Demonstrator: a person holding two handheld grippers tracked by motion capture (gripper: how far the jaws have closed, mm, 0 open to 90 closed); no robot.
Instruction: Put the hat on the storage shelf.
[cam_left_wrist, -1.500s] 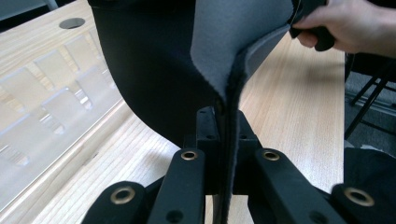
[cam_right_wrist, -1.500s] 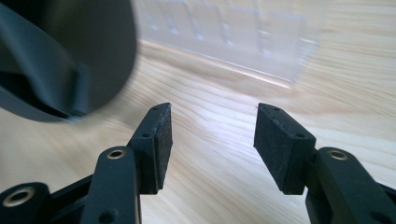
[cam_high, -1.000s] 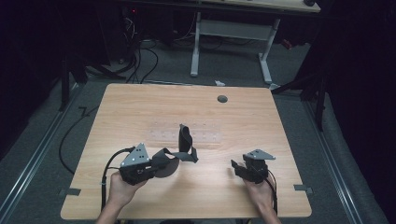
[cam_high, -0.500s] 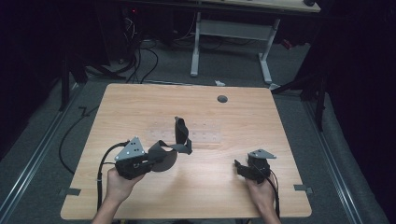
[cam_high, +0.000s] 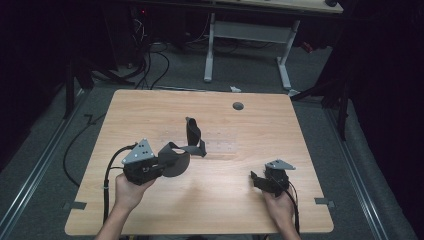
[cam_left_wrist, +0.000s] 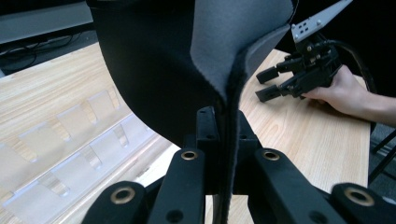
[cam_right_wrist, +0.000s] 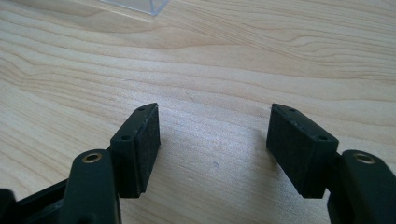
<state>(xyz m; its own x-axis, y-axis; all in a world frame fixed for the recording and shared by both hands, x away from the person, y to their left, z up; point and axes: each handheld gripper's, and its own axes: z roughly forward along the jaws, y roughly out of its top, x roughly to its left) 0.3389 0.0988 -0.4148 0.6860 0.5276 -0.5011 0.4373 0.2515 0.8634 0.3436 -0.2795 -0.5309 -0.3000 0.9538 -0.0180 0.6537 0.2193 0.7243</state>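
Observation:
My left gripper (cam_high: 161, 165) is at the near left of the wooden table (cam_high: 150, 110), shut on a folded piece of black fabric (cam_high: 176, 159). In the left gripper view the fabric (cam_left_wrist: 154, 60) has a grey lining and is pinched between the jaws of my left gripper (cam_left_wrist: 227, 122). A strap-like part of the fabric (cam_high: 193, 134) rises above the table's middle. My right gripper (cam_high: 256, 181) rests low at the near right, open, and appears across the table as the right gripper (cam_left_wrist: 271, 84). In its own view the right gripper (cam_right_wrist: 212, 135) has only bare wood between its pads.
A clear plastic rack with slots (cam_left_wrist: 70, 140) lies on the table's middle, faint in the high view as the rack (cam_high: 222, 146). A round cable hole (cam_high: 238, 106) is near the far edge. Cables and a desk frame (cam_high: 250, 35) sit on the floor beyond.
My left gripper has shifted a little to the left with the fabric, and the raised strap part has moved left and farther away. The right gripper has barely moved.

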